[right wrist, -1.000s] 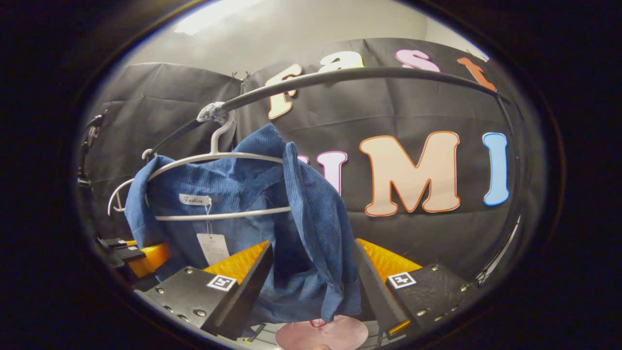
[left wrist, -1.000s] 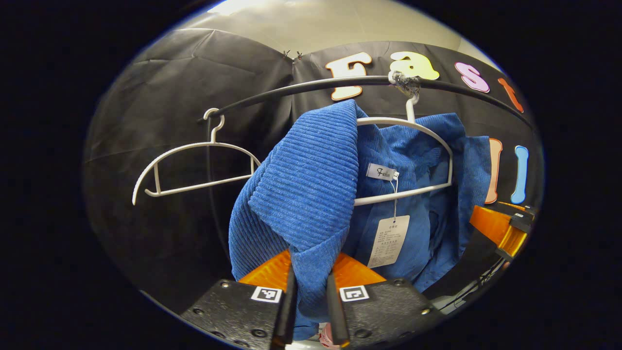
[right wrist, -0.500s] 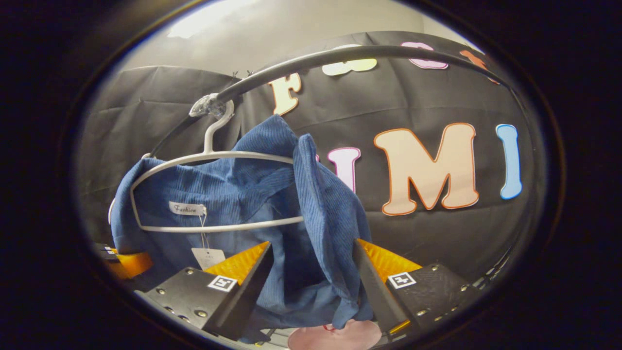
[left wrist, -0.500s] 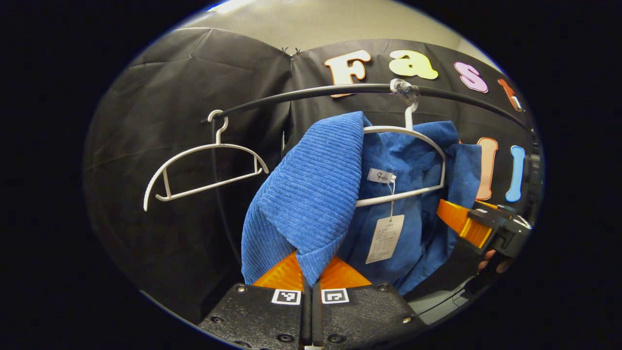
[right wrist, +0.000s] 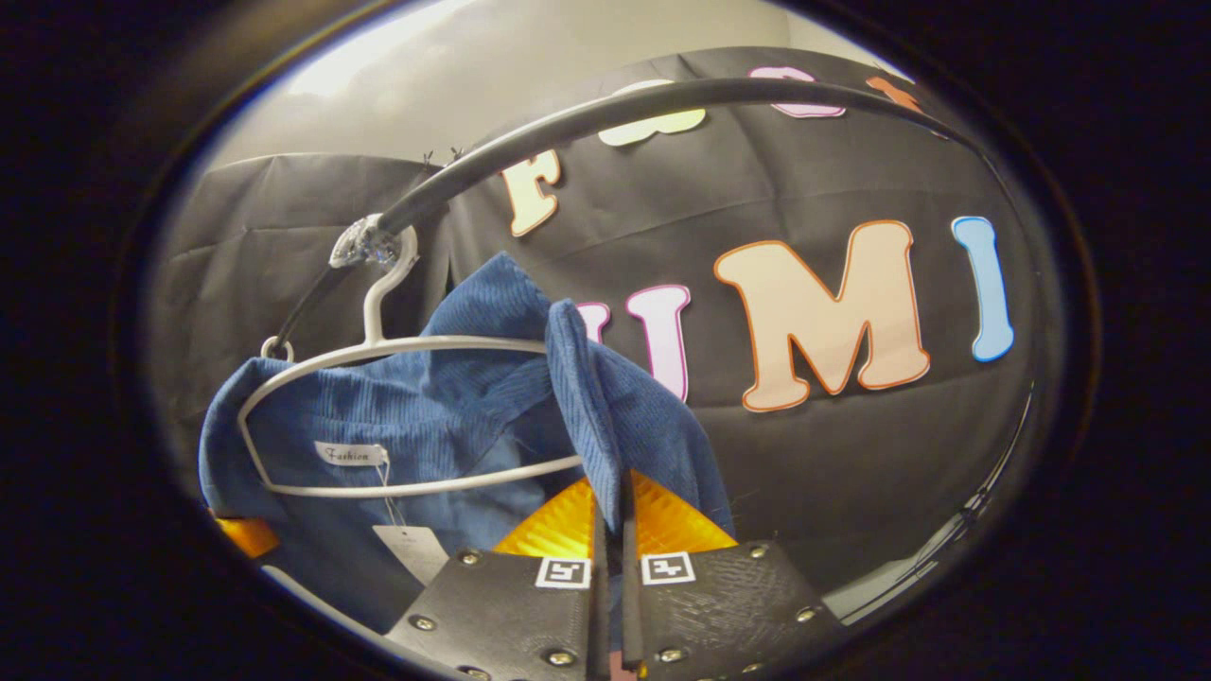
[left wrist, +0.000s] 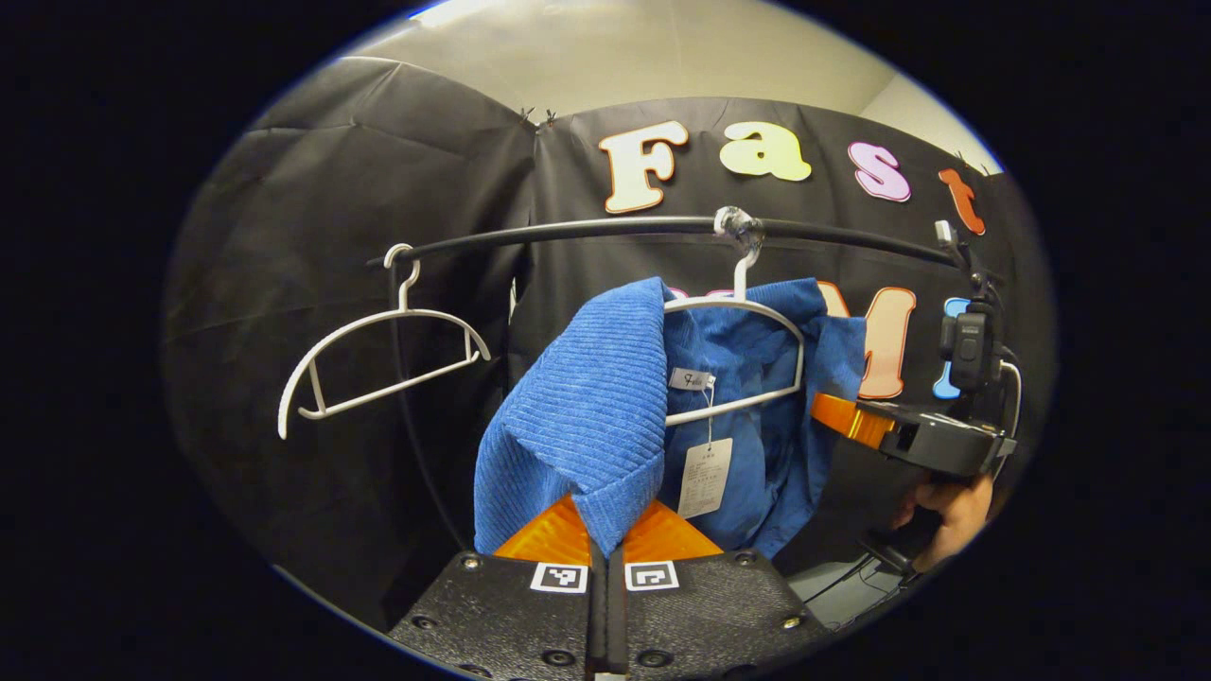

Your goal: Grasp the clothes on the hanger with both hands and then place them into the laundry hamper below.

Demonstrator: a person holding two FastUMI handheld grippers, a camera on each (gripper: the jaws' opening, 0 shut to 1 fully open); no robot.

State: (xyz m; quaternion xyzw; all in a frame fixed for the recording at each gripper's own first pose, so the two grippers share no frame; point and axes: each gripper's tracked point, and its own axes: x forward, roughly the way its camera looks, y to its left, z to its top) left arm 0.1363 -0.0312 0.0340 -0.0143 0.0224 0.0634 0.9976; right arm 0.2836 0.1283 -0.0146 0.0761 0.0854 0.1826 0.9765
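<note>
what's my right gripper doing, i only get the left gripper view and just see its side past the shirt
Observer: In the right gripper view the right gripper is shut on a fold of the blue corduroy shirt, both fingers pressed together on the cloth.
Operator: is the shirt off the hanger over there
Observer: No. That shoulder is bunched up over the end of the white hanger, with the hanger's lower bar crossing in front of the shirt.
Operator: hook still on
Observer: Yes, the hook sits over the black rail at a taped spot.
</note>
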